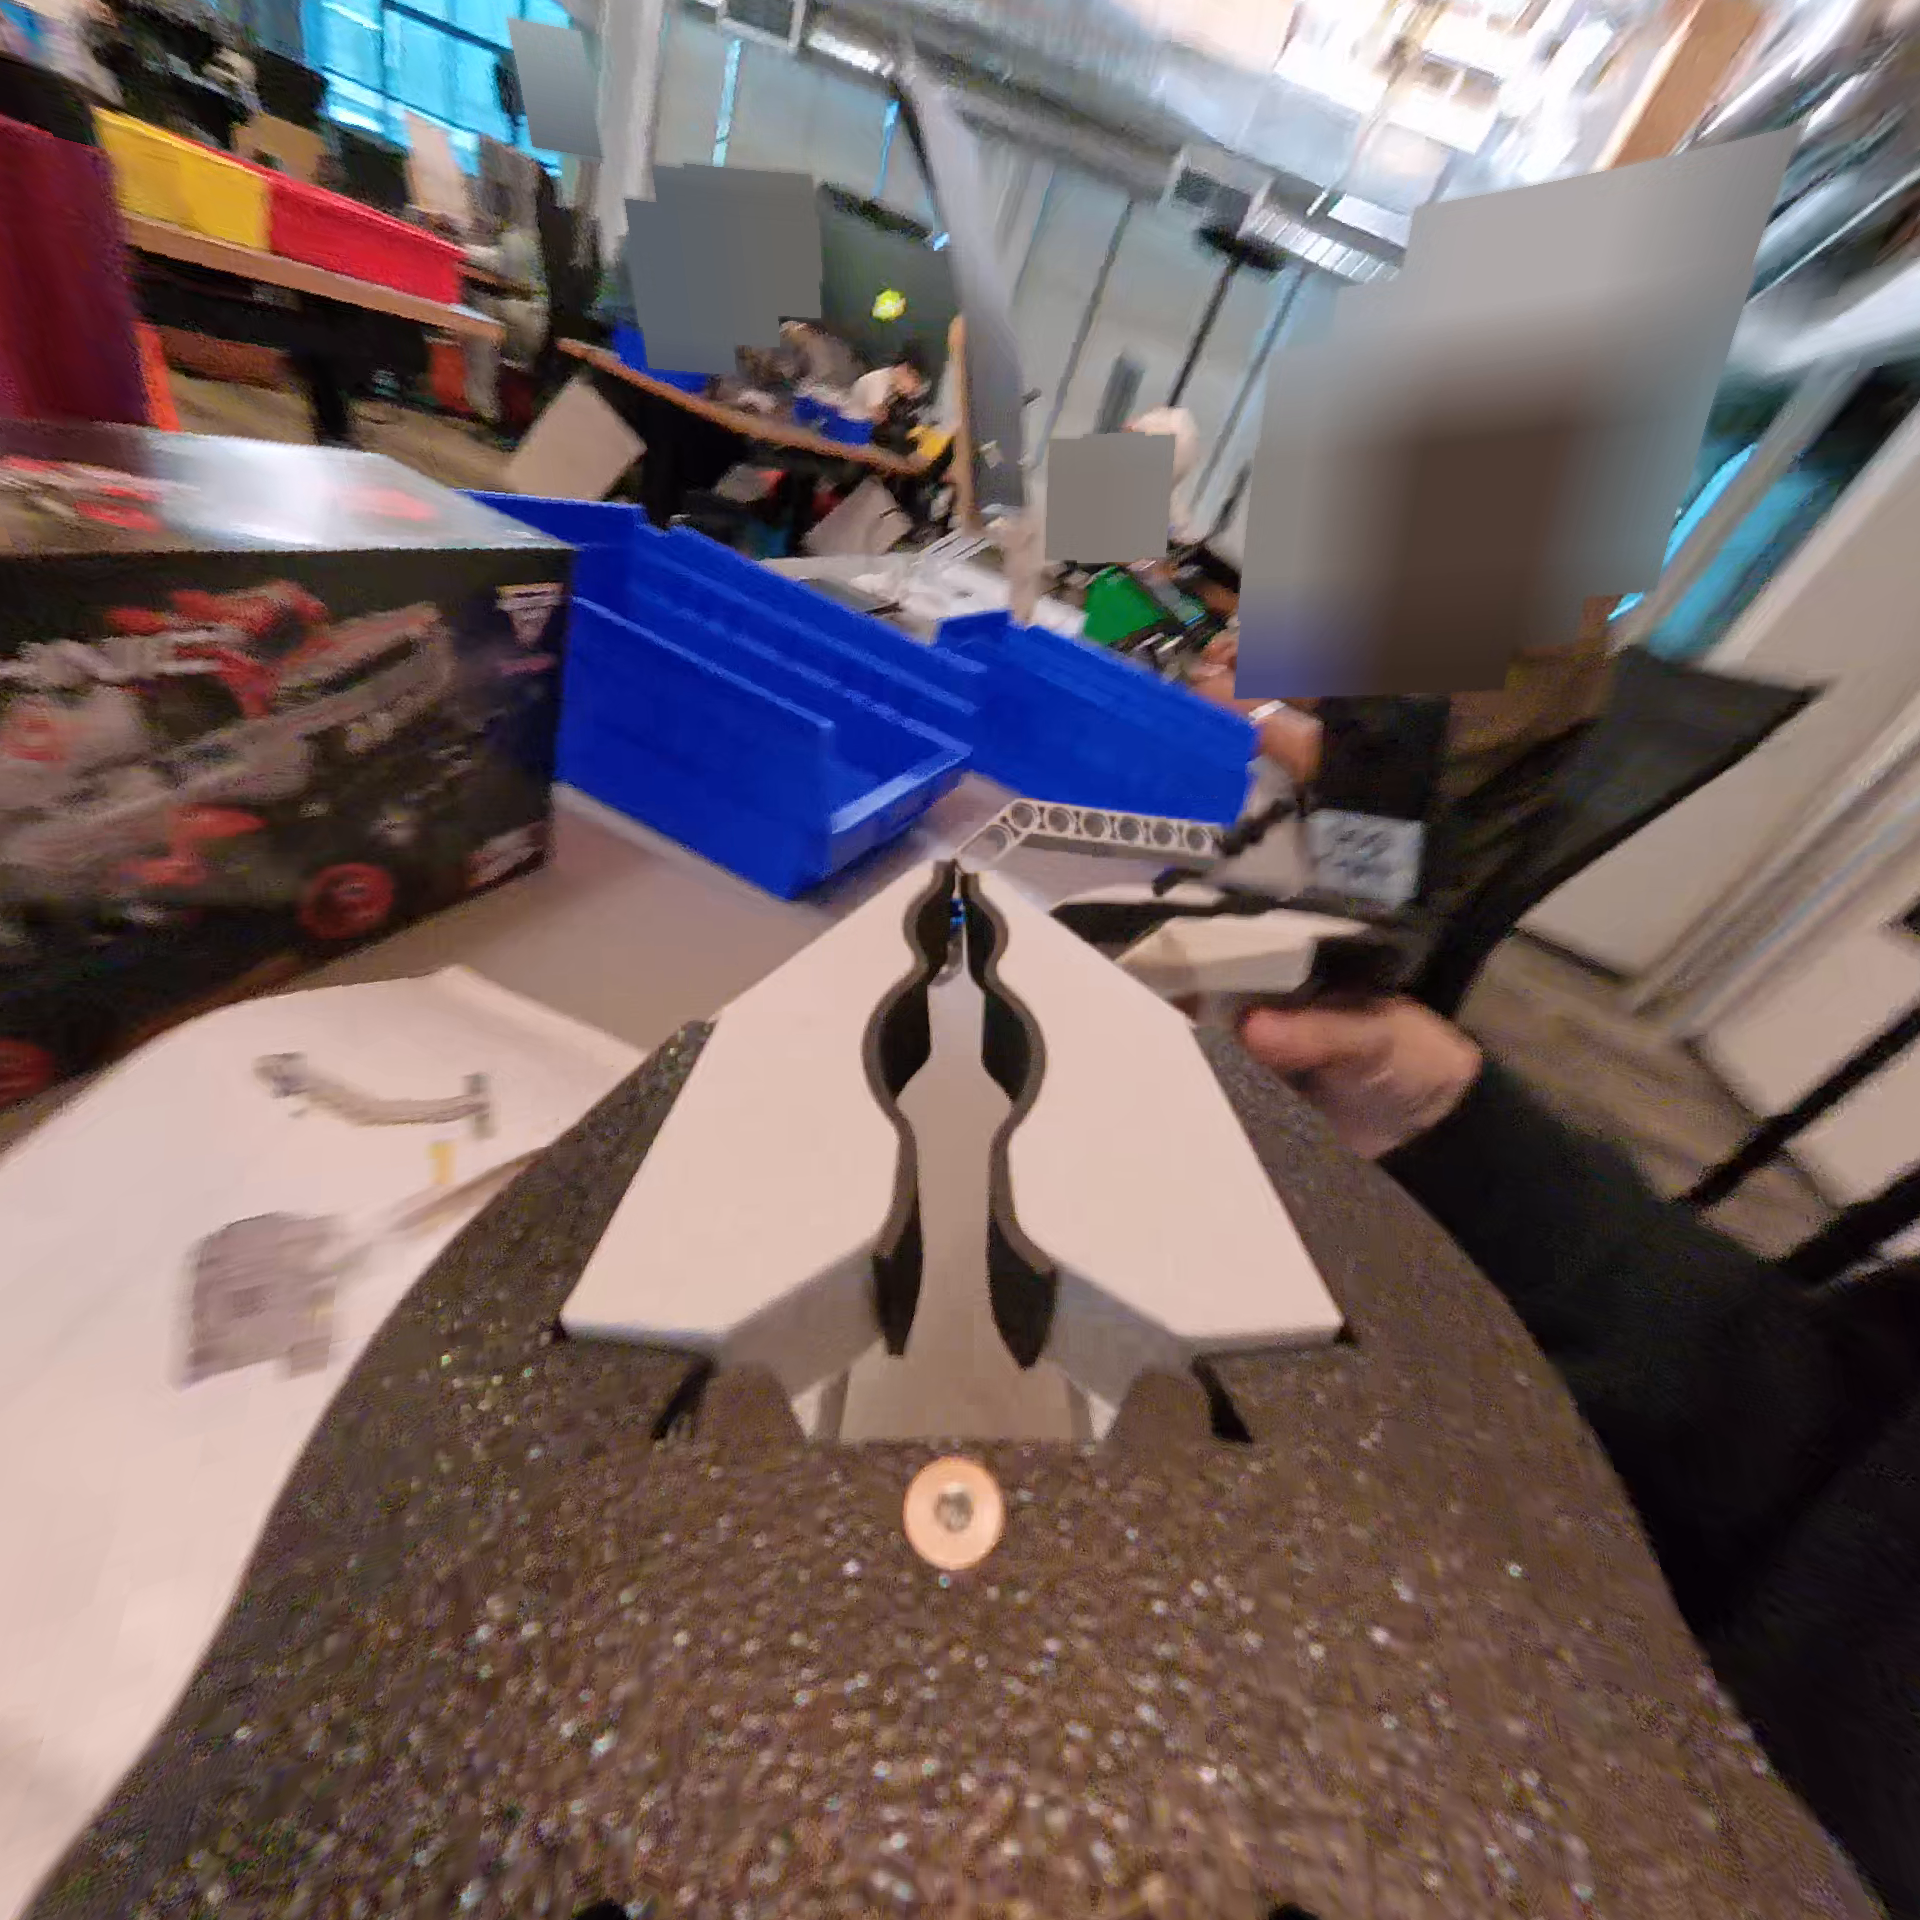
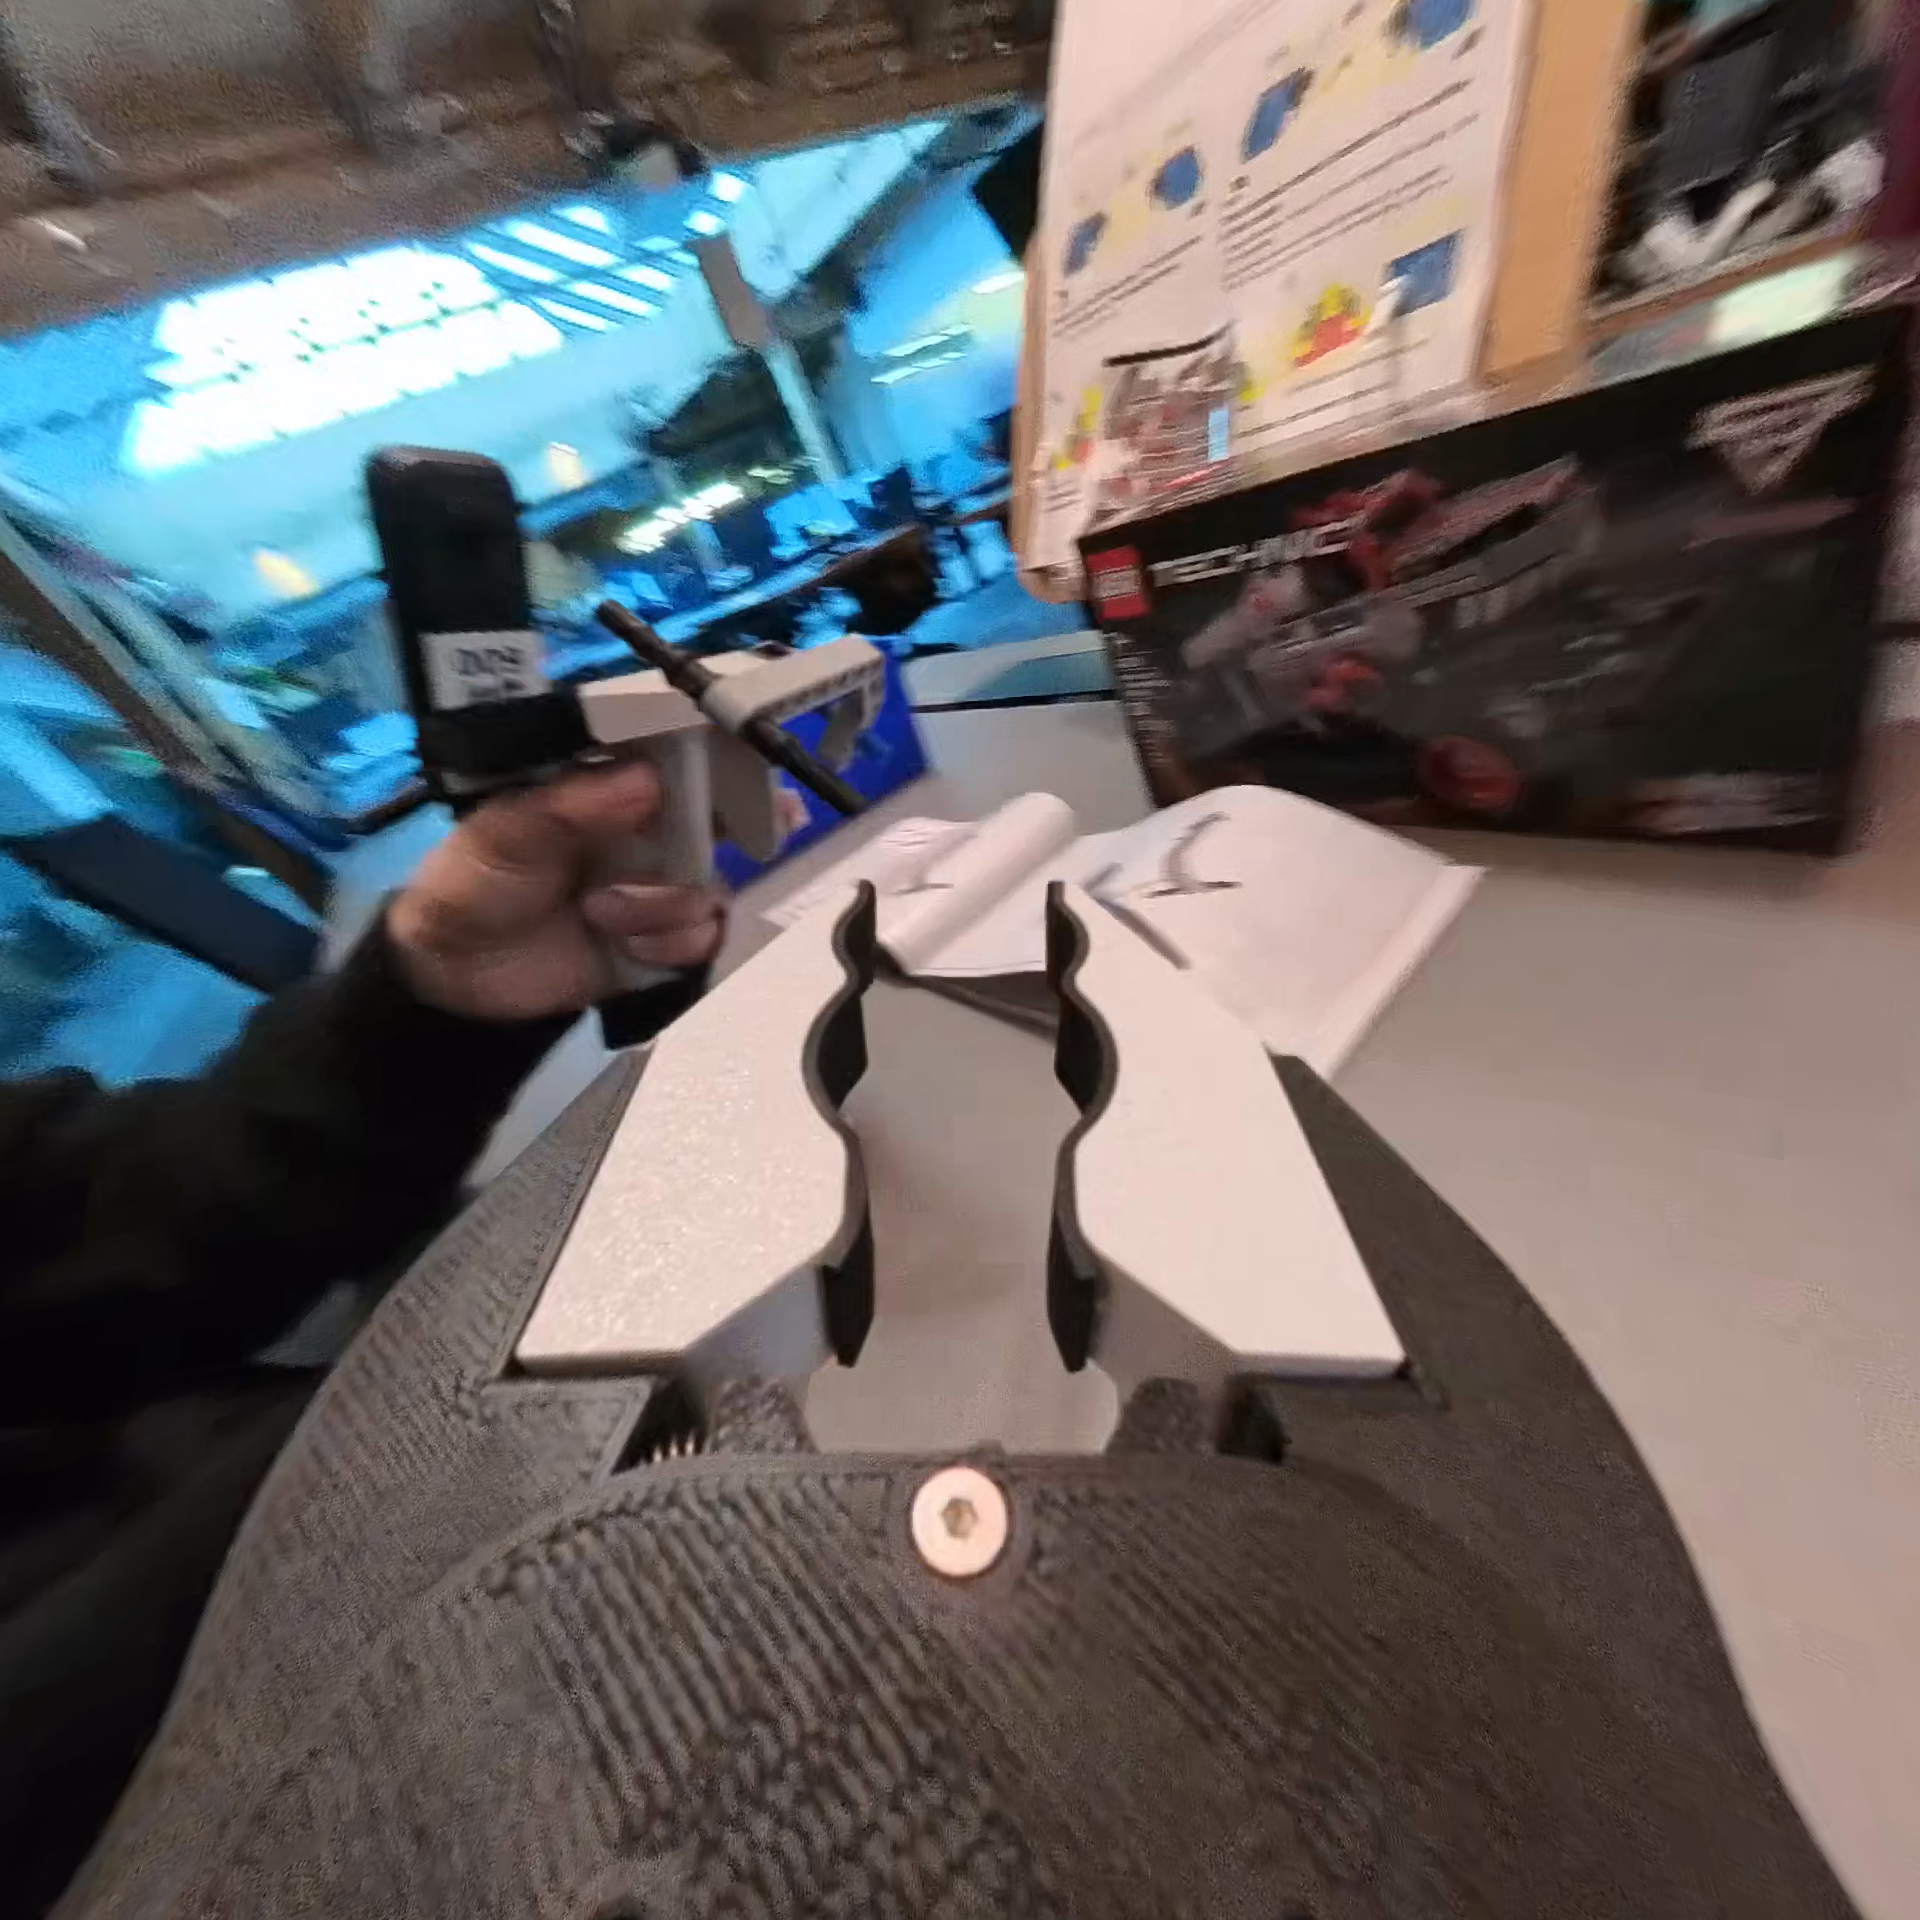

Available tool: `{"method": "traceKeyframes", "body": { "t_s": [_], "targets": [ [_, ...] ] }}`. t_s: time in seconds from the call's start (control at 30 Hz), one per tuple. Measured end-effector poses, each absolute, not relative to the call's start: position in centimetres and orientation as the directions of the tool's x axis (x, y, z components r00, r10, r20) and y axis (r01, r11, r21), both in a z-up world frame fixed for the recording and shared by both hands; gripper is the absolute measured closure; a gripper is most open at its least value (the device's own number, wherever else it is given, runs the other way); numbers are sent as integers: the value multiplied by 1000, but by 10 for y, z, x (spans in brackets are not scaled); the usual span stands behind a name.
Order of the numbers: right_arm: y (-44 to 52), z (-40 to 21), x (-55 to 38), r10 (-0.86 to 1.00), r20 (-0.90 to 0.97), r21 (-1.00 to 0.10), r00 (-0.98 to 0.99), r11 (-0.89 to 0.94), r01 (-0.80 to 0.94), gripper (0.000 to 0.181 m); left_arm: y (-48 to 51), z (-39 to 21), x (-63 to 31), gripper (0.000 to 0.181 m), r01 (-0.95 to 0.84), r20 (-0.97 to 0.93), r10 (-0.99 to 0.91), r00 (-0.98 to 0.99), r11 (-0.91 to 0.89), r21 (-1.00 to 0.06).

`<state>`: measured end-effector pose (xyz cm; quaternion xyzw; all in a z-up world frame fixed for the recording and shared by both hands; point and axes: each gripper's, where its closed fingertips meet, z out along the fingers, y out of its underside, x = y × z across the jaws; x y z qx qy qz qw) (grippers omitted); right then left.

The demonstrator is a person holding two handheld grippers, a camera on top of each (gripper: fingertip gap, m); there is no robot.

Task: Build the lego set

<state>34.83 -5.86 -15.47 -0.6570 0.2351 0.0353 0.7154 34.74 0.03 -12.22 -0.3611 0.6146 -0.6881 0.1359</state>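
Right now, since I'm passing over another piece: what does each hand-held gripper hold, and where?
The left hand-held gripper pinches the grey beam by its angled end; the right hand-held gripper is open and empty.

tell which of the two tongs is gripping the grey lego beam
The left tongs: tips pinched shut on the grey beam, while the right tongs stand open and empty.

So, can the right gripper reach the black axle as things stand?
Probably yes: the right gripper is open and empty, and the black axle juts from the grey beam in the left gripper, nothing between.
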Motion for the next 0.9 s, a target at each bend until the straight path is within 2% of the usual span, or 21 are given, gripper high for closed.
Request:
{"method": "traceKeyframes", "body": {
  "t_s": [0.1,0.17,0.2,0.23,0.27,0.4,0.5,0.67,0.8,0.83,0.9],
  "targets": [
    [-39,-149,339,-165,-447,-888,879,205,-412,153,-19,-111,337,181,-333,480,-468,-742,-364,-870],
    [-33,-135,336,-101,-477,-847,873,317,-426,153,-27,-116,335,181,-370,518,-436,-736,-382,-847],
    [-31,-134,337,-91,-481,-840,872,332,-429,161,-31,-125,337,181,-383,513,-457,-727,-350,-855],
    [-29,-141,337,-100,-477,-850,873,305,-430,171,-33,-134,337,181,-395,504,-482,-717,-315,-863],
    [-27,-151,337,-119,-474,-865,873,250,-435,170,-34,-139,338,181,-399,493,-502,-710,-290,-870],
    [-36,-187,295,22,-523,-844,852,-150,-514,175,-29,-165,330,181,-385,298,-632,-716,1,-923],
    [-65,-193,325,-189,-379,-893,906,-183,-412,176,-25,-181,332,181,-377,121,-682,-721,239,-895],
    [-119,-192,392,-524,-357,-906,773,-8,-423,173,-50,-192,370,153,-352,-100,-658,-746,517,-780],
    [-130,-204,397,-584,-297,-911,756,-64,-407,172,-53,-216,415,151,-332,-326,-586,-741,743,-581],
    [-131,-209,396,-588,-272,-907,762,-108,-407,171,-49,-223,425,152,-360,-335,-591,-734,756,-547],
    [-132,-220,392,-589,-222,-896,777,-191,-401,170,-50,-238,433,152,-444,-239,-625,-744,728,-522]
  ]
}}
